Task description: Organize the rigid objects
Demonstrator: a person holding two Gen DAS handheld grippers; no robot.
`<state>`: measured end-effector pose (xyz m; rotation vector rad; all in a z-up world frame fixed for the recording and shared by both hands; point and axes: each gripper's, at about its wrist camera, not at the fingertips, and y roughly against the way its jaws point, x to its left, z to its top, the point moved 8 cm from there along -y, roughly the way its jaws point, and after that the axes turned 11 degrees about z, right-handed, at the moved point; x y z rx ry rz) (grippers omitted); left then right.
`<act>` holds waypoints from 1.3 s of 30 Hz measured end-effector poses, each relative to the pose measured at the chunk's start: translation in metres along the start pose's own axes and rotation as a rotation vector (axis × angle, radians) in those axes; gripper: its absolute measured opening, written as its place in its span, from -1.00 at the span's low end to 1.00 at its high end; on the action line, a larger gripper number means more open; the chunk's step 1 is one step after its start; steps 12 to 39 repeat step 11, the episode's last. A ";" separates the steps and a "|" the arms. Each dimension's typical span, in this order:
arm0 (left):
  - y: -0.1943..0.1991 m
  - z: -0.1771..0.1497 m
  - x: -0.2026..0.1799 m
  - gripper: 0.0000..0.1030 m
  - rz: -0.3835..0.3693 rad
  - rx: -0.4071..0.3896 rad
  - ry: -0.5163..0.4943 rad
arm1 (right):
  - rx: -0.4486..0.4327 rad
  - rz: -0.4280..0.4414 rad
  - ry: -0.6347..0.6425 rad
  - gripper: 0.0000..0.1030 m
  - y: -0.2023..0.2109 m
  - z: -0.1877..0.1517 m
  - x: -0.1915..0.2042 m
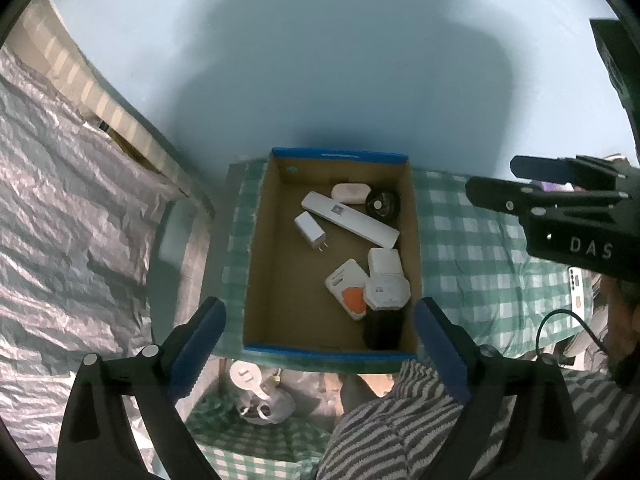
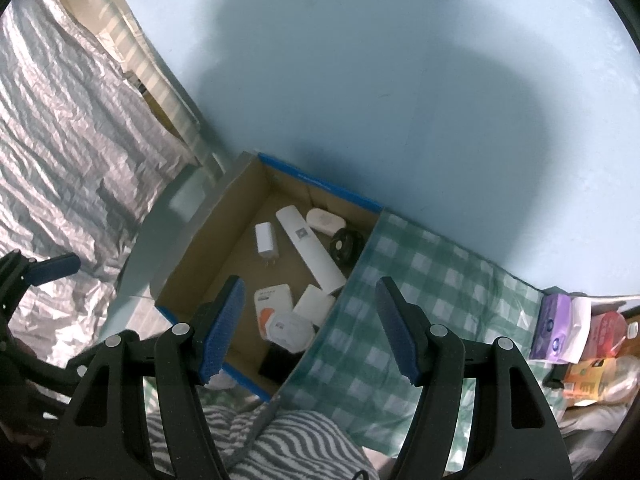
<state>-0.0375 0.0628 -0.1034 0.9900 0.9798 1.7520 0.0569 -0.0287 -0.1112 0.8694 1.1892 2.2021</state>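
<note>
An open cardboard box with a blue rim (image 1: 320, 354) (image 2: 320, 188) stands on a green checked cloth (image 1: 472, 264). Inside lie a long white bar (image 1: 350, 220) (image 2: 310, 248), a white charger plug (image 1: 310, 230), a black round piece (image 1: 383, 204), a pale oval case (image 1: 350, 193), a white card with an orange patch (image 1: 347, 290), a white hexagonal device (image 1: 386, 290) and a black block (image 1: 382, 326). My left gripper (image 1: 320, 344) hangs open over the box's near edge, holding nothing. My right gripper (image 2: 310, 332) is open and empty above the box's right wall.
Crinkled silver foil (image 1: 60, 220) covers the left side and a light blue wall (image 1: 320, 60) rises behind the box. A purple tissue pack (image 2: 554, 328) and orange packets (image 2: 588, 380) crowd the far right. A phone (image 1: 578, 292) lies on the cloth. Striped fabric (image 1: 400, 420) sits below.
</note>
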 end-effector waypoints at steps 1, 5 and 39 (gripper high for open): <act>0.001 -0.001 -0.001 0.87 0.000 0.000 -0.004 | 0.000 0.001 0.002 0.31 0.000 0.000 0.000; 0.001 -0.003 -0.002 0.87 0.006 -0.003 -0.018 | -0.005 0.006 -0.003 0.31 0.000 0.001 0.000; -0.001 -0.004 0.000 0.87 0.016 0.013 -0.016 | -0.001 0.005 -0.006 0.31 0.000 0.000 -0.001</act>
